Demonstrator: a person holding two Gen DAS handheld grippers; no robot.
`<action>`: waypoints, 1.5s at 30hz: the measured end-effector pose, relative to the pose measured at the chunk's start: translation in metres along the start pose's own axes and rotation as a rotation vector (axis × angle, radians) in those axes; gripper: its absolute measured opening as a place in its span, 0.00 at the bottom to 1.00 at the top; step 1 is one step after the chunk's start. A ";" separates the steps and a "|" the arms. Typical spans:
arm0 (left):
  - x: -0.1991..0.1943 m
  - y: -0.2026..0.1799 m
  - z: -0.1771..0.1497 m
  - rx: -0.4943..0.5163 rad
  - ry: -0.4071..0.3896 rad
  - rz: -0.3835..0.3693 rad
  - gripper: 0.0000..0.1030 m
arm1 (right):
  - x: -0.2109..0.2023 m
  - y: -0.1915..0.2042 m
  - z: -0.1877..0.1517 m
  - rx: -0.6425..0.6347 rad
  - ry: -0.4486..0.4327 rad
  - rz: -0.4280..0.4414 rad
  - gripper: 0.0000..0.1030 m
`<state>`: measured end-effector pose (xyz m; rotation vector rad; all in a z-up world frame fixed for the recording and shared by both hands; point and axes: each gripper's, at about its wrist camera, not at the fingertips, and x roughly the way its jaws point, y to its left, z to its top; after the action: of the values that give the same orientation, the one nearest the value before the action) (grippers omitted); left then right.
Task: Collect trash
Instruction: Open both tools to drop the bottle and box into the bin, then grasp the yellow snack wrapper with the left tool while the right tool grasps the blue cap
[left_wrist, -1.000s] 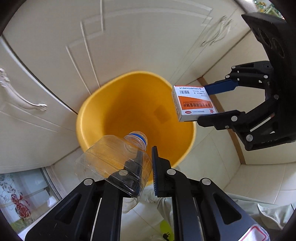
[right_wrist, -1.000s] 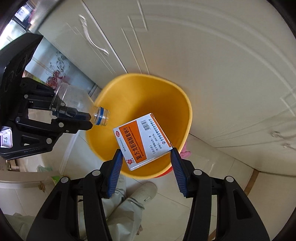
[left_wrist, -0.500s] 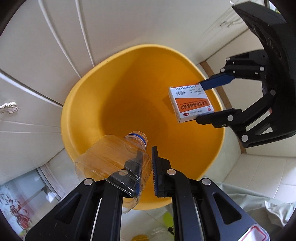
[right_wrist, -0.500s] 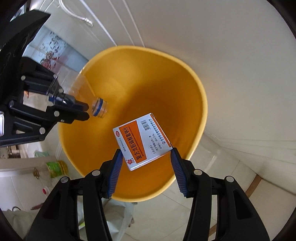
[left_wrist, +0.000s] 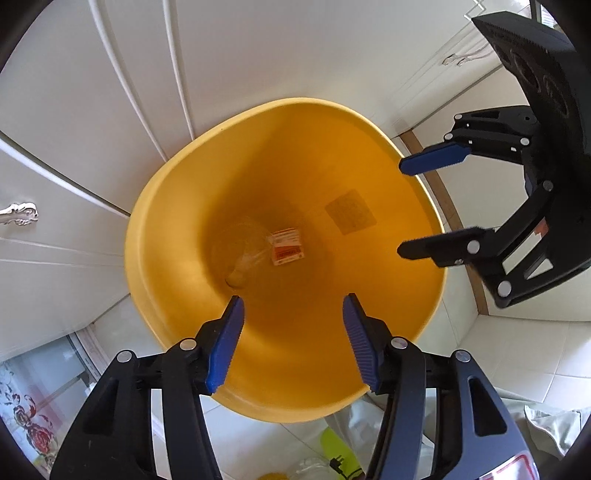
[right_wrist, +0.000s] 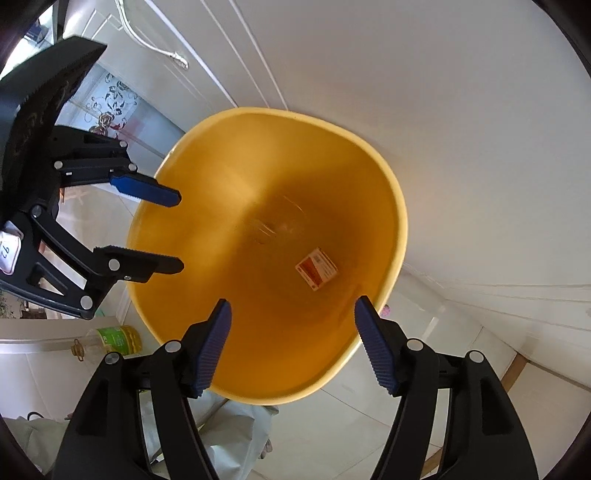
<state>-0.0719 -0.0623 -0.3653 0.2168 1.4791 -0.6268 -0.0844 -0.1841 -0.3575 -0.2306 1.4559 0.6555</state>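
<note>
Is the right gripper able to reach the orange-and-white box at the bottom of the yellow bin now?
Probably yes. The right gripper is open above the yellow bin, and nothing covers the box. The clear bottle lies beside it, apart. The bin looks deep, though.

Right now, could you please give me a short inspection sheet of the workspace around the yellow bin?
Surface: pale tiled floor; the yellow bin stands on it.
Job's things: orange-and-white box and clear plastic bottle both lie at the bottom of the bin.
Clutter: bottle with a green label on the floor beside the bin; a yellow-green object below it, too unclear to name.
Tongs: left tongs open and empty over the bin; right tongs open and empty over the bin.
Cables: a small black plug at the bottom edge of the left view.
Surroundings: white cabinet doors behind the bin.
</note>
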 end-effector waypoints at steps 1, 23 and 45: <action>-0.002 -0.001 0.000 0.004 0.000 0.002 0.53 | -0.002 0.000 -0.001 0.002 -0.004 -0.002 0.68; -0.125 -0.038 -0.030 -0.048 -0.200 0.023 0.53 | -0.134 0.056 -0.028 0.093 -0.196 -0.053 0.68; -0.297 -0.016 -0.031 -0.195 -0.535 0.186 0.55 | -0.302 0.092 -0.011 0.219 -0.562 -0.194 0.68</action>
<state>-0.0972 0.0169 -0.0776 0.0277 0.9799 -0.3483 -0.1370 -0.1974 -0.0465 -0.0094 0.9386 0.3571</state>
